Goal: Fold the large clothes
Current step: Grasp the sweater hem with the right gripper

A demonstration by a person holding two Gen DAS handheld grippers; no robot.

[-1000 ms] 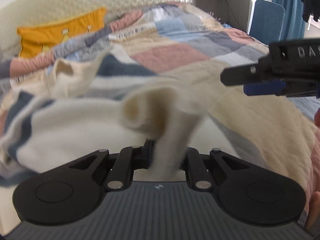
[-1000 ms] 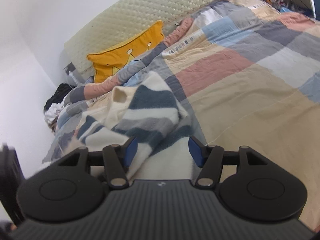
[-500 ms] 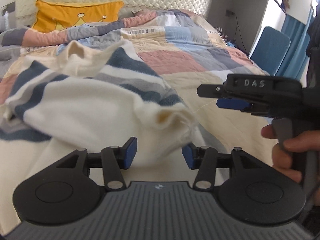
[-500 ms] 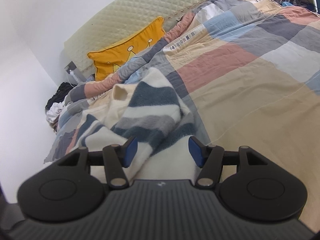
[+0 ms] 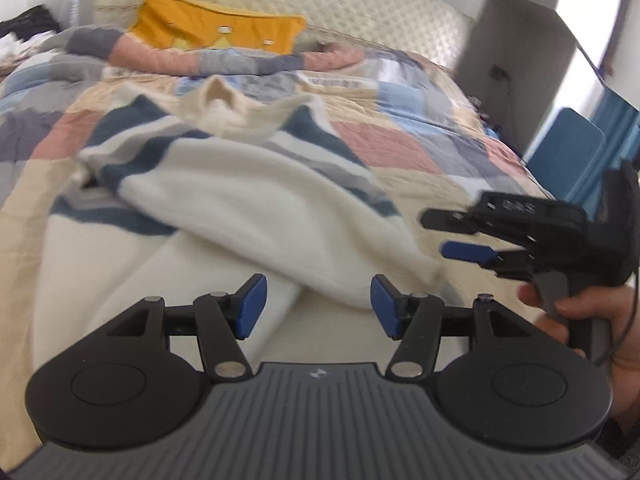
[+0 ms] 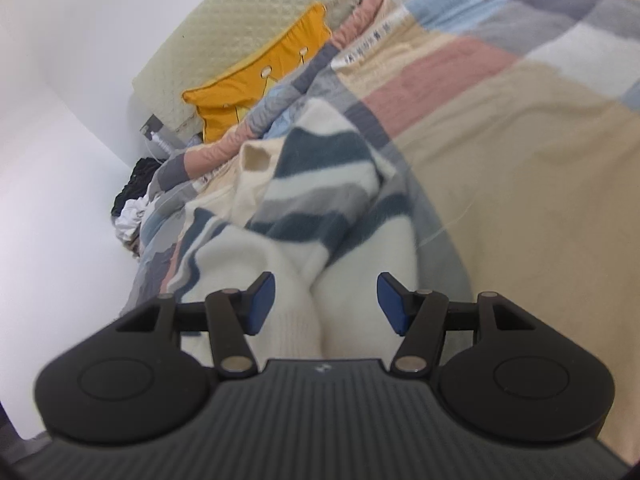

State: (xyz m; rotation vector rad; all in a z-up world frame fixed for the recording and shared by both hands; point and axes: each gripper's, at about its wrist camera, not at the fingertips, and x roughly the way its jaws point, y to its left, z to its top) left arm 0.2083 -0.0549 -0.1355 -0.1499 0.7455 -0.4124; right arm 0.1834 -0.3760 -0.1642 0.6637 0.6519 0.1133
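Note:
A cream sweater (image 5: pixel 248 208) with navy and grey stripes lies crumpled on the patchwork quilt (image 5: pixel 420 148), its collar toward the headboard. One cream sleeve is folded across the body, its end near the right. My left gripper (image 5: pixel 318 304) hovers over the sweater's near part; its jaws are opening and nothing is pressed between the blue pads. My right gripper (image 5: pixel 444 234), held by a hand (image 5: pixel 592 308), hangs at the right beside the sleeve end. In the right wrist view the right gripper (image 6: pixel 326 302) stands open above the sweater (image 6: pixel 320 168), gripping nothing.
A yellow pillow (image 5: pixel 216 32) leans on the quilted headboard (image 5: pixel 360 4). A blue chair (image 5: pixel 572 152) stands right of the bed. A heap of dark and white clothes (image 6: pixel 132 200) lies at the bed's far left side. Bare quilt (image 6: pixel 520 140) stretches right of the sweater.
My left gripper let go of the cream sleeve, which now lies across the sweater, and drew back and up with its jaws spreading. The right gripper stayed put and open.

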